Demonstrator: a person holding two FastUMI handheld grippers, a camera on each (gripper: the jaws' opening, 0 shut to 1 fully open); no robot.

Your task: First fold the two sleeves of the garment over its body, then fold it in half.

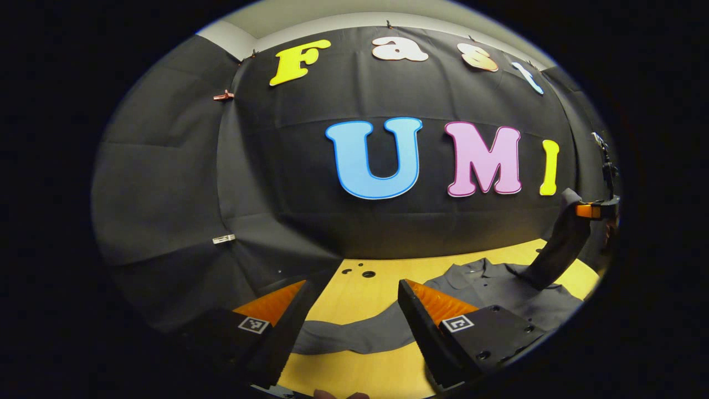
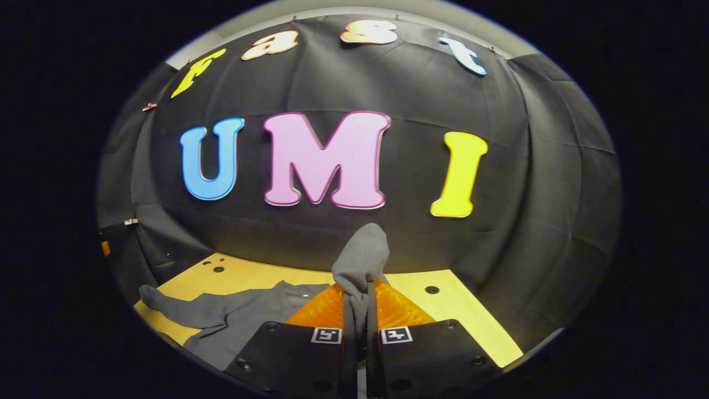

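- One grey garment point(image 1: 487, 288) with two sleeves.
- One yellow table point(image 1: 360, 299).
- My two grippers: left gripper point(image 1: 349, 321), right gripper point(image 2: 360, 310).

surface: yellowish wooden top point(image 1: 360, 302), a few small dark round holes point(image 1: 368, 274) near the back edge by the black cloth wall
on it: dark grey long-sleeved garment point(image 1: 487, 285) lying mostly flat
sleeve: one sleeve point(image 1: 354, 335) stretched out flat across the wood
other sleeve: this sleeve point(image 2: 363, 255) is raised off the surface
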